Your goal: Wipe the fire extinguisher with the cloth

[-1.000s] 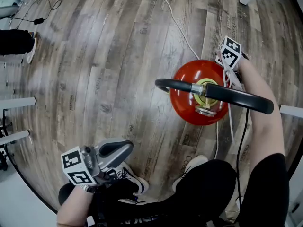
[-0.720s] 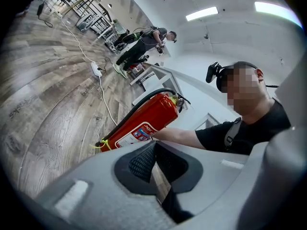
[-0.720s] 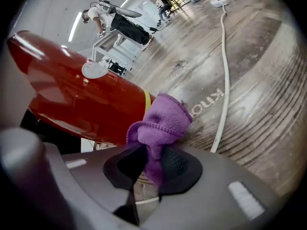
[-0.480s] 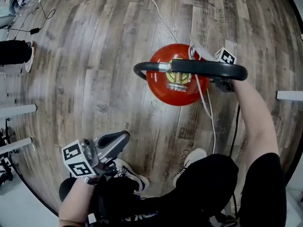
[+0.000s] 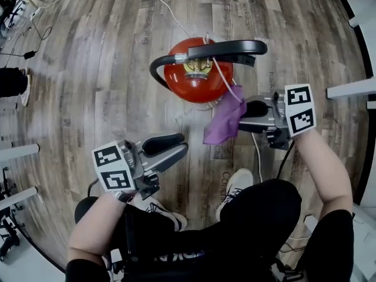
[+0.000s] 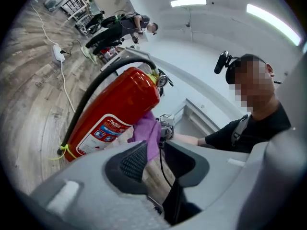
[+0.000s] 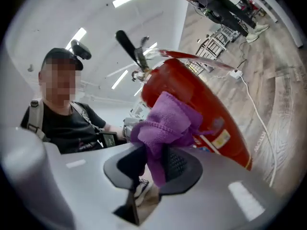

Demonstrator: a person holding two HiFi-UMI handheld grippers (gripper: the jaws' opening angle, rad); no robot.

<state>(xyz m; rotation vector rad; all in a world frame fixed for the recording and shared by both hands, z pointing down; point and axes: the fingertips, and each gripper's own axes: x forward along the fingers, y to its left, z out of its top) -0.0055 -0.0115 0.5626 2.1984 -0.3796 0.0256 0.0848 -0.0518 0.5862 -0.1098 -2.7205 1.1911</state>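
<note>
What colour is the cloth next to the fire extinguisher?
Purple. The cloth shows best in the right gripper view, close up against the red cylinder.

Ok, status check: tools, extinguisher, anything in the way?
Left tool open, empty. Right tool shut on purple cloth, close beside the upright fire extinguisher; contact unclear. Its black hose loops over the top; white cable on floor nearby.

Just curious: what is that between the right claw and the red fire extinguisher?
A purple cloth, pinched in the right claw, as the head view shows.
</note>
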